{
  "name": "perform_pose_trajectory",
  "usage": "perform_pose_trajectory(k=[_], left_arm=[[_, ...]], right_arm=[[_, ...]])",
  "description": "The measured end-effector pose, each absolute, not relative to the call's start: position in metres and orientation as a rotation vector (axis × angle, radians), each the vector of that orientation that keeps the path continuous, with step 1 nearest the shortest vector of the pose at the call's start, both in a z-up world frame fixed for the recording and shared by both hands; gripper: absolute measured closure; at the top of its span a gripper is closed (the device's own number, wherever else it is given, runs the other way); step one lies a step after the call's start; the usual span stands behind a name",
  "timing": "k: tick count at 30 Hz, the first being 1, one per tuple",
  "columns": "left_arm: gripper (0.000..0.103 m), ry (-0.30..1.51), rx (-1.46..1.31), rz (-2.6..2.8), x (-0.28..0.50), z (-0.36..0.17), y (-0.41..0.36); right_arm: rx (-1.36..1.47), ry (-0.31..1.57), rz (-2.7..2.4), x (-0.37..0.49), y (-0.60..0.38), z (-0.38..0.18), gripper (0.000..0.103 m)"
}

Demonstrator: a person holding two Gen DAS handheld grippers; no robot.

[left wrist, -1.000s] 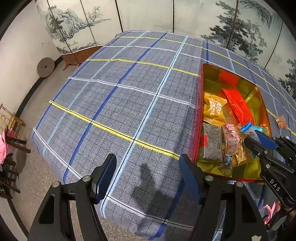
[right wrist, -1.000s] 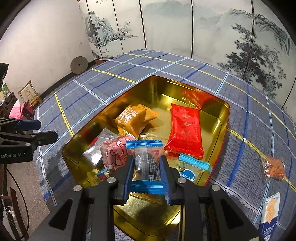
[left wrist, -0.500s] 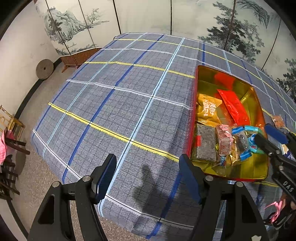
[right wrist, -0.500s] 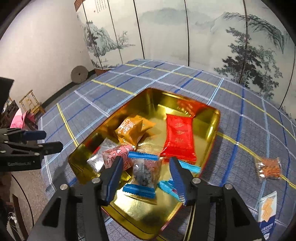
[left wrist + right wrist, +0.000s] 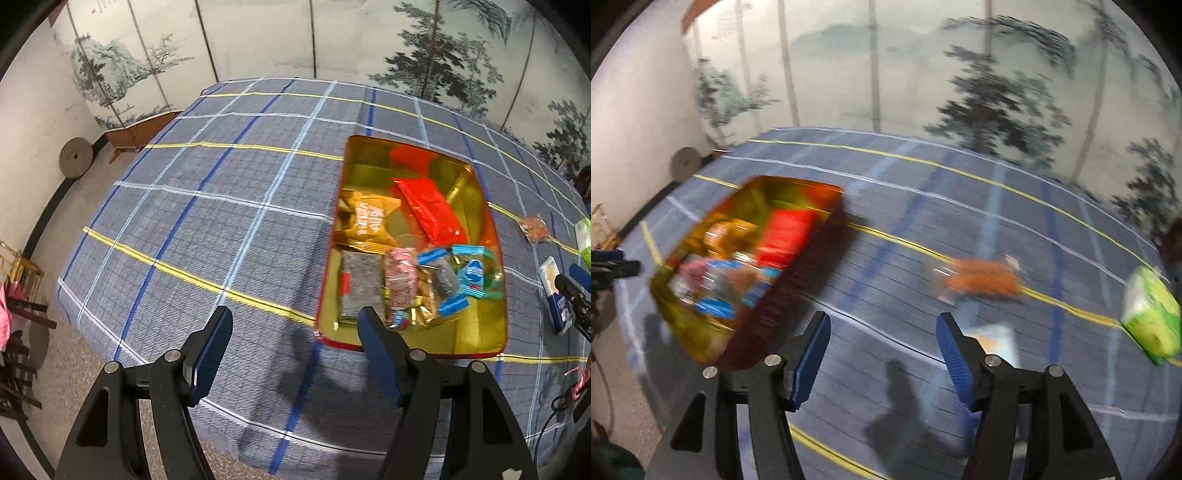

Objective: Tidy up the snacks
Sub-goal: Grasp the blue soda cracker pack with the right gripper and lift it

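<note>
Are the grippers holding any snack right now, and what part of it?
No. The left gripper and right gripper are both open with nothing between their fingers. The snacks lie in the gold tin or on the tablecloth.

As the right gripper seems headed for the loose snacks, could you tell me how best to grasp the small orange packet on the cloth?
The orange packet lies flat, alone on the tablecloth. Probably descend from above, pinching across its narrow middle.

Right claw (image 5: pixel 882 354) gapes empty above tablecloth (image 5: pixel 960 229), orange packet (image 5: pixel 982 282) ahead.
</note>
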State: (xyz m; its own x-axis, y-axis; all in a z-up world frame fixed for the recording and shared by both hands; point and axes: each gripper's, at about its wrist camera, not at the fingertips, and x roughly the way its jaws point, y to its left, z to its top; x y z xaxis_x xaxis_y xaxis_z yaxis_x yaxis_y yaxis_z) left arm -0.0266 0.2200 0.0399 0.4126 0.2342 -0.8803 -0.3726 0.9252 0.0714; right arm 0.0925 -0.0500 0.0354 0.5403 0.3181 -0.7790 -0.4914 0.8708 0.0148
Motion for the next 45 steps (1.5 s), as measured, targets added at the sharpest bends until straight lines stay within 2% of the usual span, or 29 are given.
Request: perform_pose_trajectory(k=[7,24,34,45], left_arm=[[0.036,1.091,-0.104,0.345,-0.014,0.04,0.193],[0.036,1.106,-0.023,0.249,0.018,0.047,0.135],[0.036,1.127,0.021,0.156,0.048,0.035,0.09],[0.036,1.116,0.126,0.039,0.079,0.023,0.039]], right_arm=[[-0.207,0.965,0.381,0.1,-0.104,0.007,0.038],[-0.188,0.973,0.417,0.107,-0.12,-0.025,0.038],[-0.139,0.948,0.436,0.103,-0.134,-0.024,0.051],[-0.125,0.926,0.331,0.106,-0.177,-0.024,0.052]])
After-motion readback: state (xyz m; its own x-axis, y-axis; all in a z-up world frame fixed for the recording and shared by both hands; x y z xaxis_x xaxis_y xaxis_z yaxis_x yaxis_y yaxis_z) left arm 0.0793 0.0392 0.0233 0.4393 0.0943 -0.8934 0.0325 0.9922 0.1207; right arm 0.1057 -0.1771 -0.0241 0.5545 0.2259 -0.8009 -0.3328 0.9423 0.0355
